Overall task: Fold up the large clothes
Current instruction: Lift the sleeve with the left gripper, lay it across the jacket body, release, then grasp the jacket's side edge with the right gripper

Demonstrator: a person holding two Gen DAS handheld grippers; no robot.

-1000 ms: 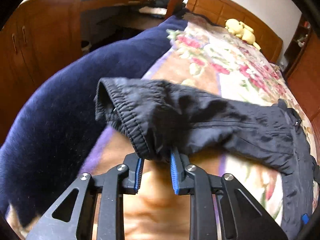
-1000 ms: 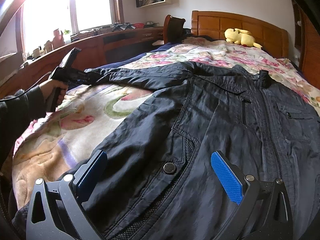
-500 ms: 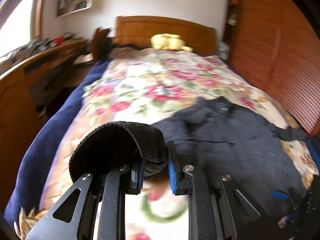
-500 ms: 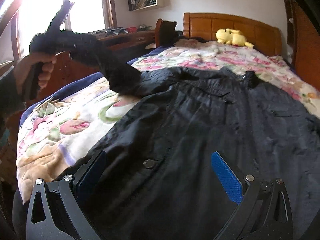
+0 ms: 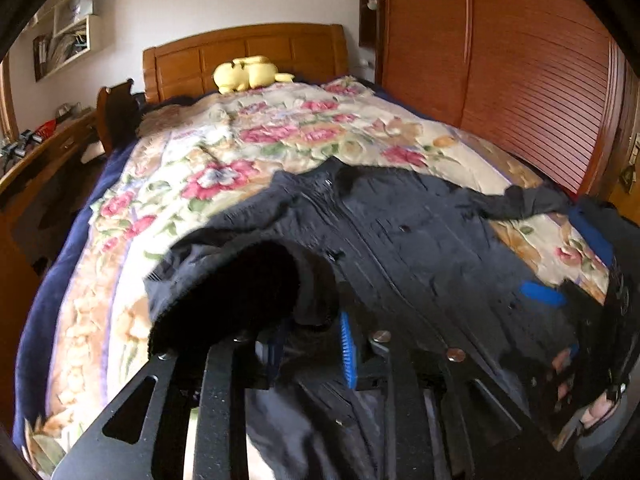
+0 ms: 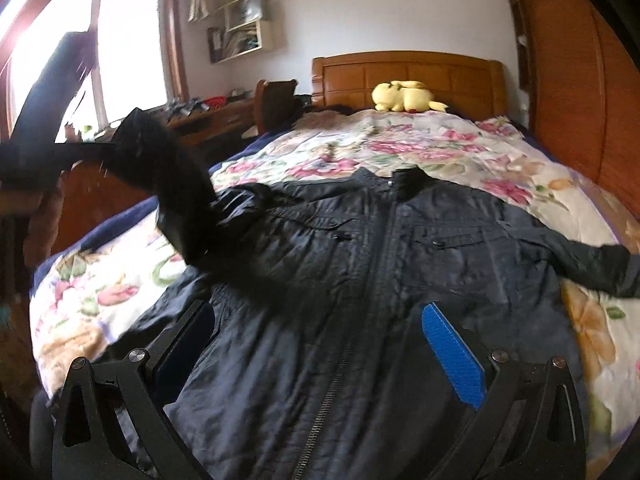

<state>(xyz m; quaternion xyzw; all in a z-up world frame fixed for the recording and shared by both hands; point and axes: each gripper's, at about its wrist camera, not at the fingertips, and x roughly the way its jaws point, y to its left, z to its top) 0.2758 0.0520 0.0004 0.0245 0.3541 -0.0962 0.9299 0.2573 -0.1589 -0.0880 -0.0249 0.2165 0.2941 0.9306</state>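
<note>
A large dark navy jacket (image 6: 360, 264) lies front-up on the floral bedspread, zipper down its middle, collar toward the headboard. My left gripper (image 5: 310, 340) is shut on the cuff of the jacket's left sleeve (image 5: 240, 280) and holds it lifted above the jacket's body. In the right wrist view that sleeve (image 6: 172, 184) rises from the shoulder up to the left gripper at the far left. My right gripper (image 6: 320, 344) is open, its blue pads either side of the zipper, low over the jacket's hem. The other sleeve (image 6: 592, 256) lies stretched out to the right.
The floral bedspread (image 6: 440, 148) covers the bed up to a wooden headboard (image 6: 408, 76) with a yellow plush toy (image 6: 404, 96). A wooden desk (image 6: 208, 120) runs along the left under the window. A wooden wardrobe (image 5: 520, 80) stands to the right.
My left gripper has lifted the sleeve cuff off the bed and swung it up and toward the jacket's body. The right gripper has stayed open and shifted toward the zipper.
</note>
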